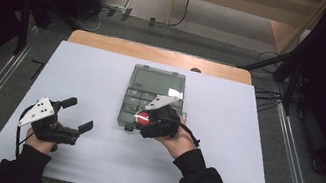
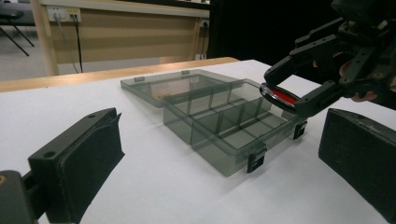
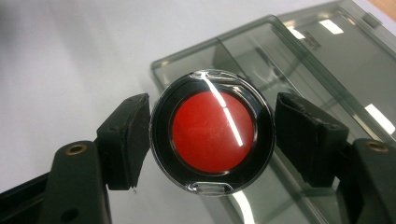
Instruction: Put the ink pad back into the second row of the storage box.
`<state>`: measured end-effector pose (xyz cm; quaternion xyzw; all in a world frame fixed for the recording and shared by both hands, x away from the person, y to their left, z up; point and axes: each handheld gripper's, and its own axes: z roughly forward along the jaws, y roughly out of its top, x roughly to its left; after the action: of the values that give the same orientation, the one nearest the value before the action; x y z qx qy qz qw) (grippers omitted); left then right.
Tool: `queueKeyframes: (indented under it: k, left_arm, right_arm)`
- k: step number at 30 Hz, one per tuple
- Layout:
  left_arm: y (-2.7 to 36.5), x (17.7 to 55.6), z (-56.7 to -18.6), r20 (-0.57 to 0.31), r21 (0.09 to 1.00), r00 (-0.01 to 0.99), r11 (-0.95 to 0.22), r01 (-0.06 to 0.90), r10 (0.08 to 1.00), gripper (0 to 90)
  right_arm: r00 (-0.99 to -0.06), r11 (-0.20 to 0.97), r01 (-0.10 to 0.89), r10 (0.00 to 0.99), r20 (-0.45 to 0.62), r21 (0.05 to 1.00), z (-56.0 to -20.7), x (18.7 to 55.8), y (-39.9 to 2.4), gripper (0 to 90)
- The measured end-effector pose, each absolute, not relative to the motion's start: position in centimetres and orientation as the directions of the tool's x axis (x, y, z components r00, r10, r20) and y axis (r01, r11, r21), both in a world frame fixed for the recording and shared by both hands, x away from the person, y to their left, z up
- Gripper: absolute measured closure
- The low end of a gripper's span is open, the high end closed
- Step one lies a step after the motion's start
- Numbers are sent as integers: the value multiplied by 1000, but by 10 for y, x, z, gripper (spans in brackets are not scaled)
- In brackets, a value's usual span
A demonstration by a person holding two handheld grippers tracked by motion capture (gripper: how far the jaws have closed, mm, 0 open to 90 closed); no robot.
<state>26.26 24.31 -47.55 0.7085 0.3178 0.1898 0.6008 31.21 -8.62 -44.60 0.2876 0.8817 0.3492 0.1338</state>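
Observation:
A round clear case with a black ring and a red centre (image 3: 212,132) sits flat between the pads (image 3: 128,140) of my right gripper (image 1: 142,118), which is shut on it. The case (image 2: 282,96) hangs just above the near left corner of a smoky transparent compartment box (image 2: 224,158), whose lid (image 1: 159,80) lies open flat behind it. The compartments I can see hold nothing. My left gripper (image 1: 81,113) is open and holds nothing, low over the white table to the left of the box (image 1: 125,115).
The white sheet (image 1: 222,147) covers the table, with a wooden edge (image 1: 157,54) at the far side. Black stands and cables stand on the floor around it. There is bare table left, right and in front of the box.

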Motion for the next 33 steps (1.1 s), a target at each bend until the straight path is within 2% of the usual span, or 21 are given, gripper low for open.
queueKeyframes:
  k: [9, 24, 25, 26, 29, 30, 31, 33]
  left_arm:
    - [243, 263, -476, -112, 971, 723, -80, 226, 681, 0]
    - [243, 263, -476, -111, 970, 722, -84, 229, 683, 0]
    - [243, 263, -476, -111, 970, 722, -84, 229, 683, 0]
    - [243, 263, -476, -111, 970, 721, -85, 230, 684, 0]
    - [243, 263, -476, -111, 969, 721, -86, 231, 684, 0]
    - [243, 263, -476, -111, 969, 722, -86, 230, 683, 0]
    - [243, 263, -476, -111, 970, 722, -85, 230, 683, 0]
    - [243, 263, -476, -110, 970, 722, -86, 229, 683, 0]
  right_arm:
    - [-726, 544, 500, 688, -16, 674, -449, 326, -103, 306]
    - [-669, 507, 568, 743, 5, 649, -455, 334, -125, 307]
    - [-677, 501, 563, 736, 19, 657, -455, 334, -127, 282]
    - [-675, 481, 571, 737, 46, 665, -455, 334, -131, 149]
    - [-666, 475, 568, 745, 36, 672, -454, 333, -134, 120]
    - [-664, 473, 565, 747, 33, 676, -454, 332, -136, 88]
    - [-652, 455, 573, 757, 43, 681, -454, 331, -139, 18]
    - [-647, 450, 574, 761, 42, 684, -454, 331, -141, 0]
